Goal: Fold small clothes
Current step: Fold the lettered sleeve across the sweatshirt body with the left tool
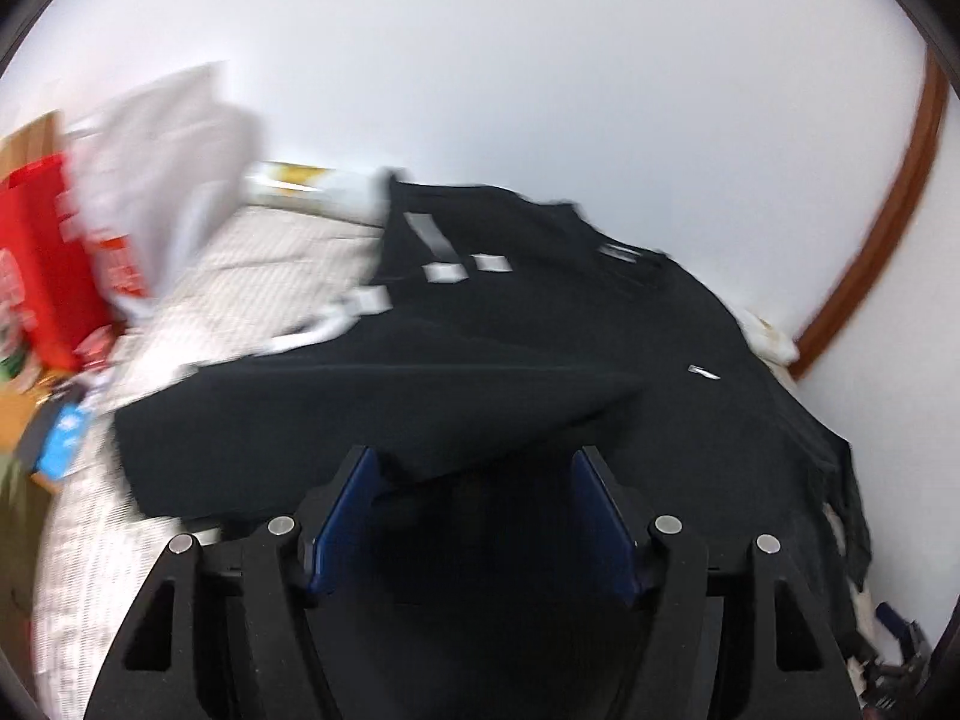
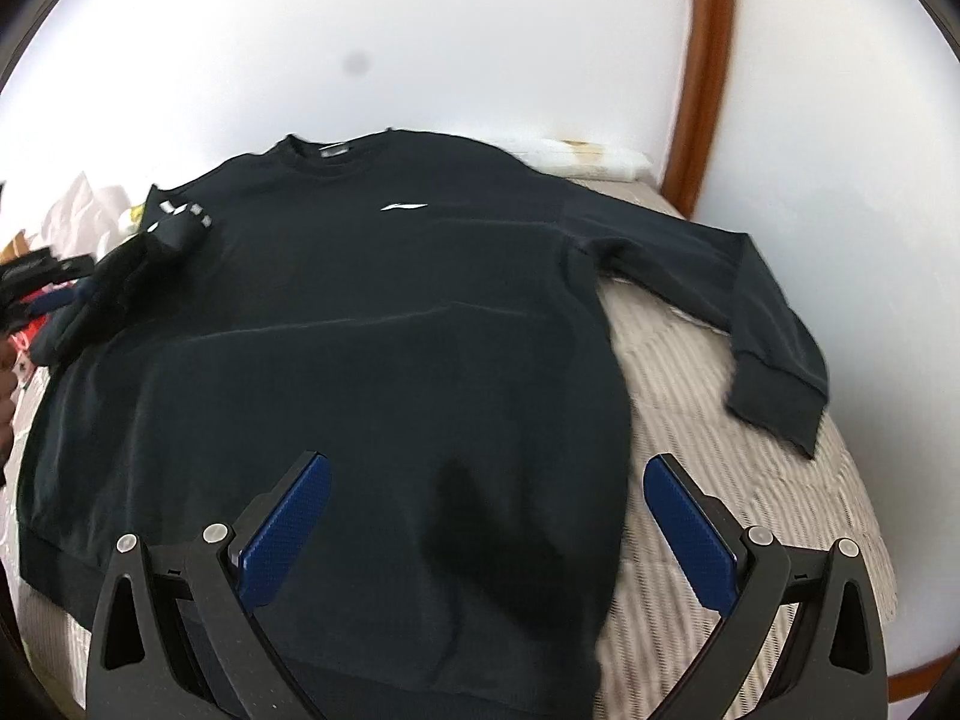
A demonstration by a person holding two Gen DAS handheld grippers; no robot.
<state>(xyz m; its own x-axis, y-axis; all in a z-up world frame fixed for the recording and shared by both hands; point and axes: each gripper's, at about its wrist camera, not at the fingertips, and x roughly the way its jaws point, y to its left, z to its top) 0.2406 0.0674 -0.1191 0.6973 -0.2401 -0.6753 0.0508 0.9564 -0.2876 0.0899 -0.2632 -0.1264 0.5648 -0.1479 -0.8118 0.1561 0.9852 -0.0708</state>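
A black sweatshirt with a small white chest logo lies face up on a striped bed cover. Its right sleeve stretches out onto the cover. The other sleeve, marked with white blocks, lies bunched at the shirt's left shoulder. My right gripper hovers open over the shirt's lower body, its blue pads wide apart. In the blurred left wrist view, my left gripper is open. A fold of the black sweatshirt lies loose between its tips, and the pads do not press on it.
A red bag and pale crumpled cloth sit at the bed's left side with small clutter. A white wall with curved brown wooden trim rises behind the bed. The striped cover shows bare beside the shirt.
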